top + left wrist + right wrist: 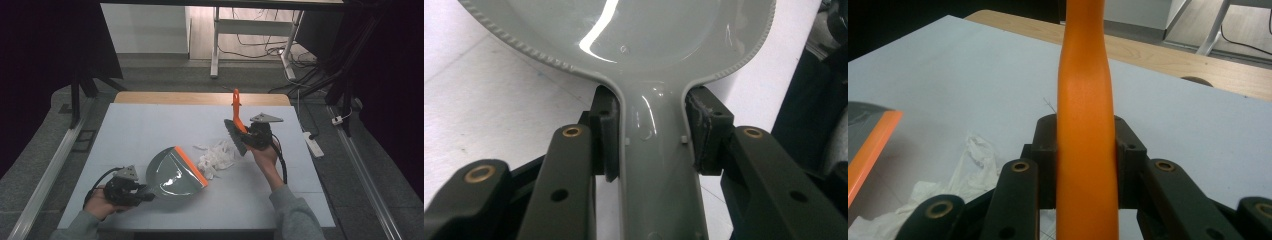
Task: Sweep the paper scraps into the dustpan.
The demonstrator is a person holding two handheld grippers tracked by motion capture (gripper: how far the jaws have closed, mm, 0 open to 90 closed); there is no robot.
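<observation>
My left hand-held gripper [145, 196] is clenched on the grey dustpan's [175, 172] handle, at the near left of the surface [150, 125]. My right hand-held gripper [248, 136] grasps the orange brush [236, 125] by its handle, bristles just right of the crumpled white paper [216, 157]. I can read no writing or brand on either tool.

The dustpan [175, 172] looks like glossy grey plastic, smooth, with an orange lip and a ribbed rim. The brush handle [1085, 140] is matt orange plastic, finely grained. The scraps [216, 156] are crumpled white paper. The worktop [150, 127] has a matt pale cover over a wooden edge.
</observation>
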